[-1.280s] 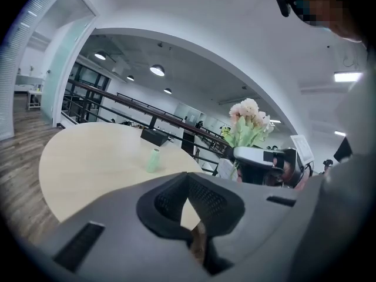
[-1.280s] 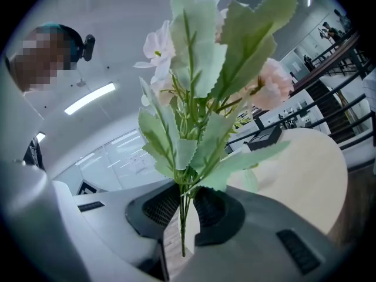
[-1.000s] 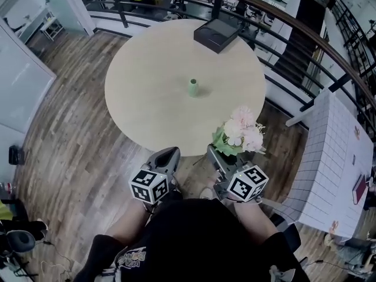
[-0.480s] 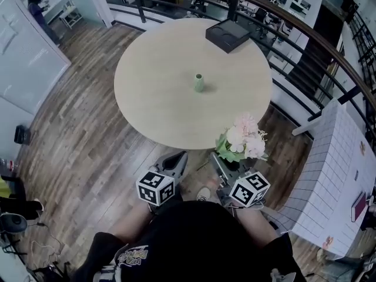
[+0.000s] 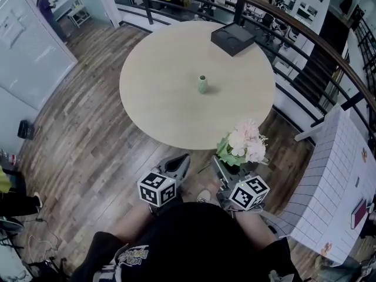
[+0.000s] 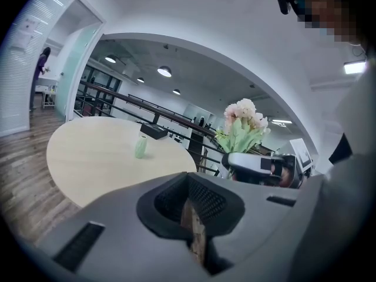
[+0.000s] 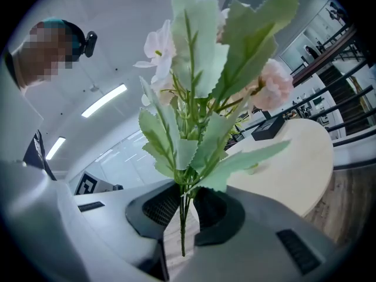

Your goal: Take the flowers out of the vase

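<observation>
Jaws of the right gripper (image 7: 185, 207) are squeezed in narrow on the thin green stems of the flowers (image 7: 200, 98), so that one is holding the bunch. The stems run down between the two dark pads, and the leaves and pale pink blooms fan out above them, filling most of the right gripper view. From the head view the right gripper (image 5: 222, 168) sits low in the picture in front of the person's dark shirt. The flowers (image 5: 244, 145) stick up out of it, just past the near edge of the table (image 5: 164, 98) and over the wood floor (image 5: 88, 151).

The left gripper (image 6: 192, 216) is closed right up, pads together with nothing between them. In the head view it (image 5: 179, 162) sits just beside the right one, both with their marker cubes facing up.

Further out, the little green vase (image 5: 202, 84) stands upright near the middle of the round table, well apart from the flowers. The left gripper view shows the same thing: vase (image 6: 141, 146) out on the tabletop, flowers (image 6: 244, 122) off to the right above the other gripper. A flat black box (image 5: 233, 39) lies at the far edge of the table, near the dark railing (image 5: 305, 34) that curves round behind it. A white gridded table (image 5: 335, 175) is off to the right, and someone stands in a room at the far top left (image 5: 44, 2).
</observation>
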Action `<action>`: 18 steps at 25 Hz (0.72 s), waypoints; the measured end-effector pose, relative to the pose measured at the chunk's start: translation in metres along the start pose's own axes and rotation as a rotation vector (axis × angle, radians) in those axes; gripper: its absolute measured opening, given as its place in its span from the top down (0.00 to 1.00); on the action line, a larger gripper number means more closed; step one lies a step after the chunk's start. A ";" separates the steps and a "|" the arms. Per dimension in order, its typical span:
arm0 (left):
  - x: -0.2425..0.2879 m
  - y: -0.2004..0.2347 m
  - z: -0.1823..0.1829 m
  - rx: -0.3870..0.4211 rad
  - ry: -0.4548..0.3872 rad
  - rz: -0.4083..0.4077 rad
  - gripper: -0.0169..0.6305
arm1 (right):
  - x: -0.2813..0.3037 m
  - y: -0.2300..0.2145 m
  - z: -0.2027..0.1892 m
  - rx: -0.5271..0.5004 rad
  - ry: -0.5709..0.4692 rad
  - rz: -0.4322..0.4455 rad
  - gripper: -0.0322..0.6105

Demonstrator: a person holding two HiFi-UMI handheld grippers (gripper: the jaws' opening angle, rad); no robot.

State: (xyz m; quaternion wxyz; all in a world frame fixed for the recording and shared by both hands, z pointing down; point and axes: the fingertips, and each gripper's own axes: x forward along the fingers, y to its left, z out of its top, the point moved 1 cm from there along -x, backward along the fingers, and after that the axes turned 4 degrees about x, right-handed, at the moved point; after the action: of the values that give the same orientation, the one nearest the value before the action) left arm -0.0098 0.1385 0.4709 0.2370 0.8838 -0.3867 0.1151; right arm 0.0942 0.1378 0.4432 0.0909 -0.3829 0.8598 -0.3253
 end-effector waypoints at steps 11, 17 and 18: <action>-0.004 -0.001 0.010 0.040 0.007 0.011 0.96 | 0.004 0.007 0.001 -0.003 0.005 0.013 0.83; 0.001 0.000 0.004 0.038 0.007 0.006 0.96 | 0.005 0.002 -0.002 -0.001 0.007 0.010 0.83; 0.002 -0.001 0.001 0.039 0.007 0.006 0.96 | 0.004 0.001 -0.004 -0.002 0.008 0.011 0.83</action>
State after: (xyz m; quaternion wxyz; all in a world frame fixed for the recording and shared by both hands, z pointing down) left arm -0.0081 0.1371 0.4703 0.2205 0.8867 -0.3863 0.1264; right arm 0.0895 0.1372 0.4458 0.0889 -0.3771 0.8626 -0.3253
